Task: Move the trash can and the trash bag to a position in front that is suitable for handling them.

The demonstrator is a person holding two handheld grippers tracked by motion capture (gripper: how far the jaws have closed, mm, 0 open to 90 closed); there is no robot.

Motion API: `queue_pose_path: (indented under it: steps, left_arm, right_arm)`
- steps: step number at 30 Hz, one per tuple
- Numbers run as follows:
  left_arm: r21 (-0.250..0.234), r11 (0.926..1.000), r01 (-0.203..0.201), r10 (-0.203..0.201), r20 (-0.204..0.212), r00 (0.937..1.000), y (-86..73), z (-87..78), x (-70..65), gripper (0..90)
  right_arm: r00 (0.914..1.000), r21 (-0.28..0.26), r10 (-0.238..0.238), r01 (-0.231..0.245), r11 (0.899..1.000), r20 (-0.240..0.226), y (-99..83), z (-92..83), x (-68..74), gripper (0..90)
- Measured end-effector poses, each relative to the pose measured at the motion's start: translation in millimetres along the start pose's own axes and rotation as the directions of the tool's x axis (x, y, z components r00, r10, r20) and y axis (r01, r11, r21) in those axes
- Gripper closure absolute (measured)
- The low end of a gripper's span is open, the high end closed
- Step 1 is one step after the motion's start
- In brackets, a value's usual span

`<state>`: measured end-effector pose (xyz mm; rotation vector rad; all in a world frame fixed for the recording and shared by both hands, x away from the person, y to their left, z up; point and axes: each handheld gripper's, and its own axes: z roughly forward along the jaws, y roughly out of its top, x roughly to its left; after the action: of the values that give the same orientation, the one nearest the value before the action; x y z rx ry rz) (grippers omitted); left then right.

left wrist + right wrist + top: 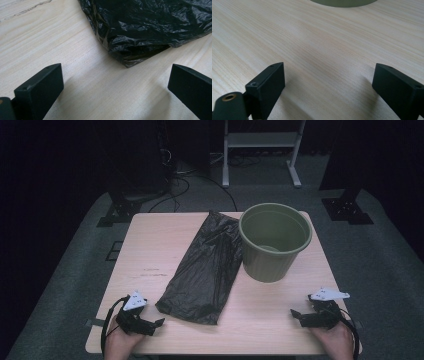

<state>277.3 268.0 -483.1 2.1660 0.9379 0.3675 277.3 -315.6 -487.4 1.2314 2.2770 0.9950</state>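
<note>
1. The left tool (156,323) is resting at the near left corner of the bench (280,330), its jaws standing spread with nothing between them.
2. The black plastic bag (207,267) is lying flat just right of and beyond that tool, apart from it; in the left gripper view its near corner (130,63) is sitting ahead of the open jaws on bare wood.
3. The green bucket (274,242) is standing upright, touching the bag's far right edge.
4. The right tool (296,316) is resting at the near right corner, jaws spread and empty, well short of the bucket's base (343,3).
</note>
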Motion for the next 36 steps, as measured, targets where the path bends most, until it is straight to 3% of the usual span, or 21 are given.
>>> queue_pose_path:
  steps: [8,13,18,27,30,33,35,36]
  left_arm:
    - [0.001,0.9997,0.025,-0.025,0.013,0.9996,-4.3,-9.9,-2.1,0.0]
    - [-0.053,0.9974,0.048,-0.048,0.018,0.9987,1.3,-23.7,-4.9,0.2]
    - [-0.073,0.9960,0.052,-0.050,0.025,0.9984,14.2,-28.1,-4.8,1.8]
    - [-0.084,0.9954,0.046,-0.045,0.008,0.9989,43.1,-13.4,-2.7,13.0]
    - [-0.085,0.9957,0.037,-0.038,-0.005,0.9993,51.4,-7.2,-3.2,20.7]
    - [-0.080,0.9964,0.029,-0.032,-0.029,0.9991,58.9,-0.5,-1.6,22.0]
    - [-0.076,0.9966,0.031,-0.033,-0.026,0.9991,61.2,2.1,-0.2,23.2]
    - [-0.080,0.9960,0.040,-0.040,-0.004,0.9992,64.2,7.2,2.6,27.8]
  right_arm:
    - [1.0000,0.000,0.000,0.000,1.000,-0.001,-0.1,-0.1,-0.1,10.0]
    - [1.0000,0.000,0.000,0.000,1.000,-0.001,-0.1,-0.1,-0.1,10.0]
    - [1.0000,0.000,0.000,0.000,1.000,-0.001,-0.1,-0.1,0.0,10.0]
    - [1.0000,0.000,0.001,-0.001,1.000,-0.001,0.0,-0.1,0.0,10.0]
    - [1.0000,0.000,0.000,0.000,1.000,-0.001,-0.1,-0.1,0.0,10.0]
    - [1.0000,0.000,0.001,-0.001,1.000,0.000,0.0,-0.1,0.1,10.0]
    - [1.0000,0.000,0.002,-0.002,1.000,0.001,0.0,0.0,0.1,10.0]
    - [1.0000,0.000,0.002,-0.002,1.000,0.001,0.0,0.0,0.2,10.0]
